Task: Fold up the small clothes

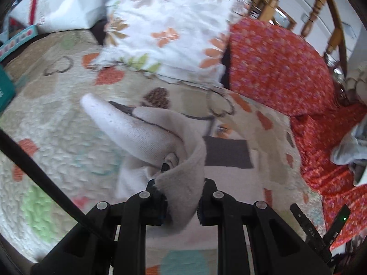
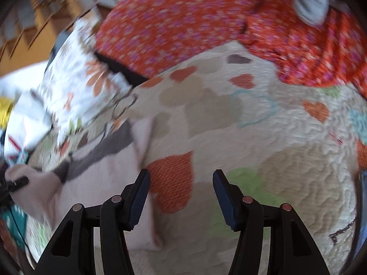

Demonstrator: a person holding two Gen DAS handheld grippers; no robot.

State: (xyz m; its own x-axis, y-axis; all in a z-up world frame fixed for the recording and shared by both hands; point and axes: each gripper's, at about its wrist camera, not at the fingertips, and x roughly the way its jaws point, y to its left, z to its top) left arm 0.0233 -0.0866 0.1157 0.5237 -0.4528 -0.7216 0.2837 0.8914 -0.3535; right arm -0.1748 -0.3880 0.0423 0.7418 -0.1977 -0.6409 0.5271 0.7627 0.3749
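A small pale pink garment [image 1: 146, 133] with a dark grey band is lifted off the heart-patterned quilt [image 1: 57, 126]. My left gripper [image 1: 181, 178] is shut on a bunched fold of it, and a sleeve-like end sticks out to the upper left. In the right wrist view the same garment [image 2: 103, 178] trails from the left edge, where the left gripper [image 2: 16, 182] holds it, down onto the quilt [image 2: 275, 137]. My right gripper [image 2: 181, 190] hovers open over the quilt beside the garment's edge, with nothing between its fingers.
A white pillow with orange flowers [image 1: 169, 27] lies behind the garment. A red flowered cloth [image 1: 279, 64] covers the right side, with a grey garment [image 1: 348, 146] on it. A wooden spindle rail [image 1: 321, 4] stands behind, and a teal box [image 1: 6, 87] sits at the left edge.
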